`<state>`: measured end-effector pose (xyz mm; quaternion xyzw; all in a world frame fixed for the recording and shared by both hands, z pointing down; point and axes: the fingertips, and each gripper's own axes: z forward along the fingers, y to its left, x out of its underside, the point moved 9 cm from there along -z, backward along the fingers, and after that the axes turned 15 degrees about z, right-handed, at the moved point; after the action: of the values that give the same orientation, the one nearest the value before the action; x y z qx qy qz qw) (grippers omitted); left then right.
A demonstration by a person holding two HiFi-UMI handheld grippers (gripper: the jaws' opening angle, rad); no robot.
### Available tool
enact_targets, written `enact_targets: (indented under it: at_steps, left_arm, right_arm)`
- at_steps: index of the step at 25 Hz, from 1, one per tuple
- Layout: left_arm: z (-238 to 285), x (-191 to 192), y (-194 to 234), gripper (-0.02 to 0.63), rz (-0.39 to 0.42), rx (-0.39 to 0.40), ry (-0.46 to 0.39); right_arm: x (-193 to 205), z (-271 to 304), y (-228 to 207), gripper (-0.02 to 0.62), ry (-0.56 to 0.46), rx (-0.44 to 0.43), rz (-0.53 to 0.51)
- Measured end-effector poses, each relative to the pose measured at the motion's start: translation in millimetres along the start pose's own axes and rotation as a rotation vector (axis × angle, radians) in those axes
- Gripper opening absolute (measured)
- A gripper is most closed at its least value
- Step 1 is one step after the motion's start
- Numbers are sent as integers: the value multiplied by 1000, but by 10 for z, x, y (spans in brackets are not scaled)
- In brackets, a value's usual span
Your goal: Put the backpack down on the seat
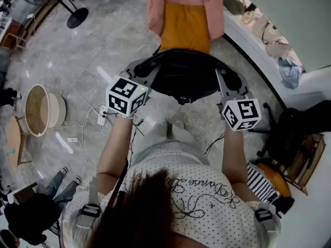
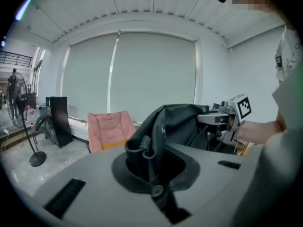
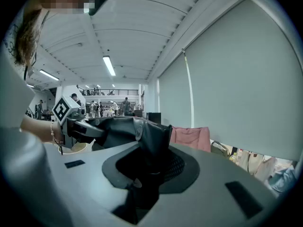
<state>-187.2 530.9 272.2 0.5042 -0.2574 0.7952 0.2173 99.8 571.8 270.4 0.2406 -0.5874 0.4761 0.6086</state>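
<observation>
A black backpack [image 1: 182, 76] hangs in the air between my two grippers, in front of a pink chair [image 1: 155, 6] with an orange seat cushion [image 1: 185, 27]. My left gripper [image 1: 149, 70] is shut on the bag's left side; in its own view dark fabric [image 2: 177, 122] is pinched in the left gripper [image 2: 144, 150]. My right gripper [image 1: 224, 80] is shut on the bag's right side, with fabric [image 3: 120, 126] bunched in the right gripper [image 3: 149, 150]. Each gripper view shows the other gripper across the bag. The bag is short of the chair and does not touch it.
A round wooden stool [image 1: 39, 110] and a power strip with cables [image 1: 101, 119] lie on the floor at left. A fan's base [image 1: 77, 17] is at the far left. A white curved counter [image 1: 243, 37] with bags runs along the right, with a black chair [image 1: 289, 136] below it.
</observation>
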Motion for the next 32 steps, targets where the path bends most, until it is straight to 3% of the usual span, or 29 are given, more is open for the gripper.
enact_targets:
  at_steps: [17, 24, 32]
  left_arm:
    - [243, -167, -152, 17, 9, -56, -25]
    - [594, -280, 126, 17, 24, -46, -46]
    - [1143, -328, 819, 18, 30, -11, -59]
  right_arm:
    - [-147, -85, -317, 94, -14, -46, -5]
    - [-319, 176, -564, 94, -35, -28, -11]
    - [-555, 853, -859, 94, -42, 8, -5]
